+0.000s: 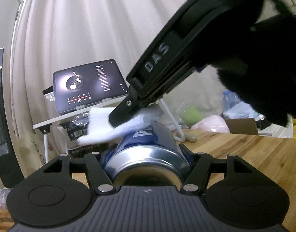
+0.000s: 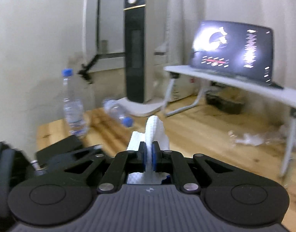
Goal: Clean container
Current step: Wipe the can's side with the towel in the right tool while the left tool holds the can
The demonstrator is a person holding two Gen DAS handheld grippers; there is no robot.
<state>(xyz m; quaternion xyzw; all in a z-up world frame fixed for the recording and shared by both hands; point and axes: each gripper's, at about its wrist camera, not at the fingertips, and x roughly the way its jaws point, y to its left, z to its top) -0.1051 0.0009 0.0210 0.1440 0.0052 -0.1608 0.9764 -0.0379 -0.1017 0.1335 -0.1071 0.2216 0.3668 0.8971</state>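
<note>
Wooden table (image 2: 196, 127) under pale curtain (image 1: 80, 29); laptop (image 2: 233, 50) on white stand (screen lit). Left gripper (image 1: 148, 154) clamps blue can (image 1: 148, 147) lying between its fingers. Right gripper (image 2: 148, 156) pinches white cloth (image 1: 101, 127), pressed onto can's far end.
</note>
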